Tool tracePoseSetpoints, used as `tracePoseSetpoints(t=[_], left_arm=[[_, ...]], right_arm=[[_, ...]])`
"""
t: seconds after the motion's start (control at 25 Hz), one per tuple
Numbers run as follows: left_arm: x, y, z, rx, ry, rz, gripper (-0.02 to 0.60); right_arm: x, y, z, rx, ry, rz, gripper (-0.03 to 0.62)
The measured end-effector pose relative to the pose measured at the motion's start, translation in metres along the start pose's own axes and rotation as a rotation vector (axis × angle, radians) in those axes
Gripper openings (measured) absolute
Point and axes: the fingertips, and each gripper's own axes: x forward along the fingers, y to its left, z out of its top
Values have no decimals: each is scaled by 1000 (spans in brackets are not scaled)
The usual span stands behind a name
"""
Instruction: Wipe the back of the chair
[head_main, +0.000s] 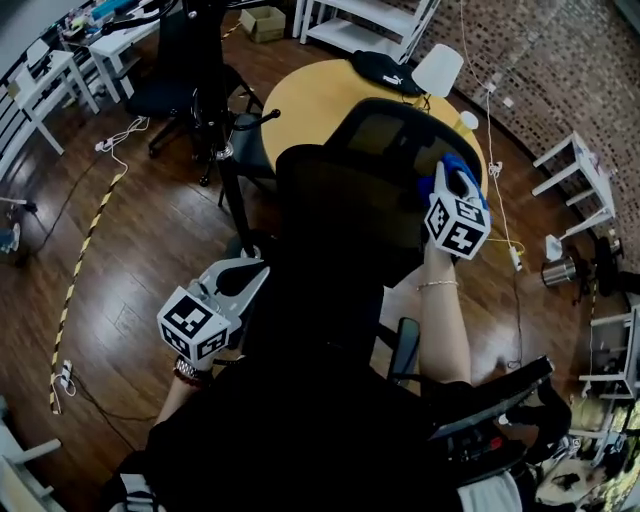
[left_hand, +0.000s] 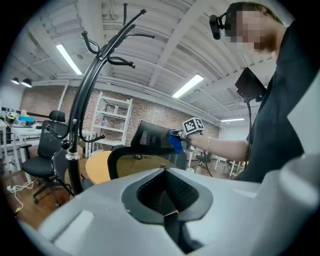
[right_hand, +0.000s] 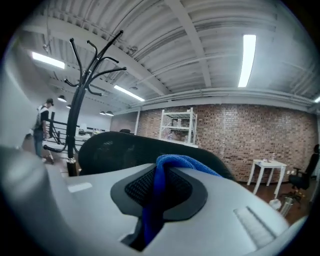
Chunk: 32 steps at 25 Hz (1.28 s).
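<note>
Head view steeply down; gripper views apparently level; all share chair (head_main: 345, 215).

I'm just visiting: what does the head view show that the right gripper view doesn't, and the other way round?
Only the head view: the round yellow table, the wooden floor and the left tool, held low. Only the right gripper view: the ceiling lights and a distant person standing at the left. Both: the blue cloth gripped by the right tool at the black chair back, plus the coat stand.
</note>
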Motion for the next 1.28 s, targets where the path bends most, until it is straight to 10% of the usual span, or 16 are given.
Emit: tracePoseSetpoints(t=[0.4, 0.68, 0.96, 1.28], left_arm=[[-59, 43, -21, -54, -46, 152, 5], [-94, 52, -32, -124, -62, 221, 5], [-68, 39, -16, -141, -227, 63, 5], [35, 5, 11, 80, -177, -159, 5]], right_arm=[[50, 145, 22, 71, -110, 379, 35], [44, 179, 39, 145, -148, 434, 35], [5, 227, 51, 41, -171, 652, 35], [-90, 115, 32, 57, -198, 473, 35]])
